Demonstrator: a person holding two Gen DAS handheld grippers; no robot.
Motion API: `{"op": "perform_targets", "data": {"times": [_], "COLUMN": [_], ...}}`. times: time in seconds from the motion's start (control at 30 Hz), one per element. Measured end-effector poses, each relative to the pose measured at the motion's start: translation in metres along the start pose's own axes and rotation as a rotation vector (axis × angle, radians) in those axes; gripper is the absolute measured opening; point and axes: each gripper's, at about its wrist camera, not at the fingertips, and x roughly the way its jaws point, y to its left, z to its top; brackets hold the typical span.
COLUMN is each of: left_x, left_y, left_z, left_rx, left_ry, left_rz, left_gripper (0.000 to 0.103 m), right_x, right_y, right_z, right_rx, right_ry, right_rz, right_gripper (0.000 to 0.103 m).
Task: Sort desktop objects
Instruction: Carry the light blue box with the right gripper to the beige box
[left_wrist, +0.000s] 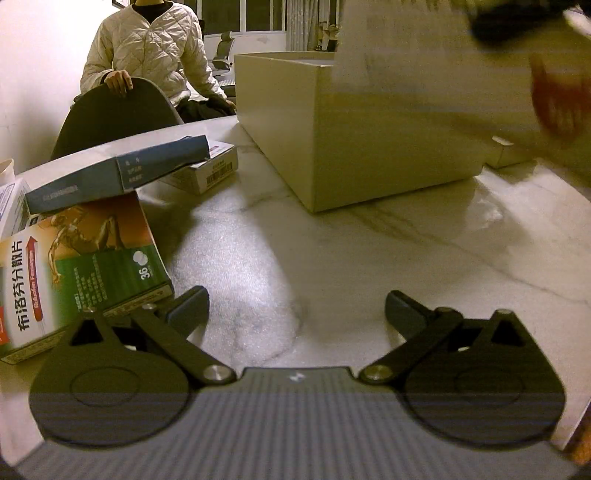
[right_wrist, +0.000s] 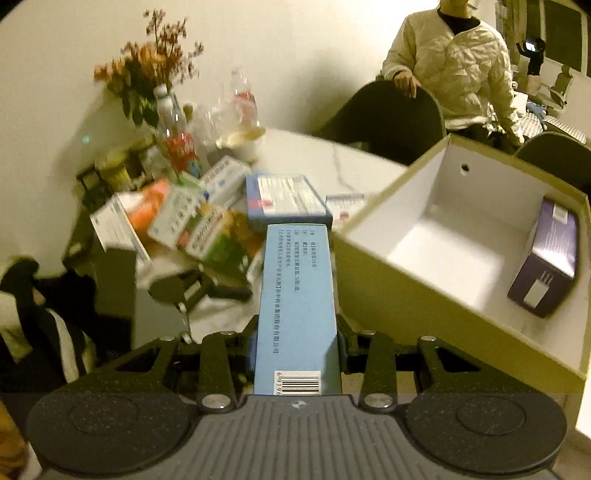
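light blue box (right_wrist: 297, 295) clamped between right hand-held gripper (right_wrist: 297, 338) fingers

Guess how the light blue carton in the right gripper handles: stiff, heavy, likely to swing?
The light blue carton looks like thin, stiff card: its edges stay straight in the right gripper. Probably light for its size. It sticks out far beyond the pads, so it may pivot if bumped against the open box.
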Motion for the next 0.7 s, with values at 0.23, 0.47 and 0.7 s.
{"op": "perform_targets", "data": {"times": [0.23, 0.47, 0.7], "left_x": [0.000, 0.000, 0.000], "left_y": [0.000, 0.000, 0.000], "left_z": [0.000, 0.000, 0.000], "left_rx": [0.000, 0.000, 0.000], "left_ry": [0.000, 0.000, 0.000], "left_rz": [0.000, 0.000, 0.000], "left_gripper": [0.103, 0.103, 0.103], "right_x": [-0.029, -0.015, 0.034], "right_y": [-0.017, -0.048, -0.093], "right_z": [0.044, 0.078, 0.092], "right_rx": [0.059, 0.116, 0.193], "right_ry": [-0.097, -0.121, -0.072], "right_rz": [-0.057, -0.182, -0.315], "right_gripper": [0.041, 0.041, 0.041]}}
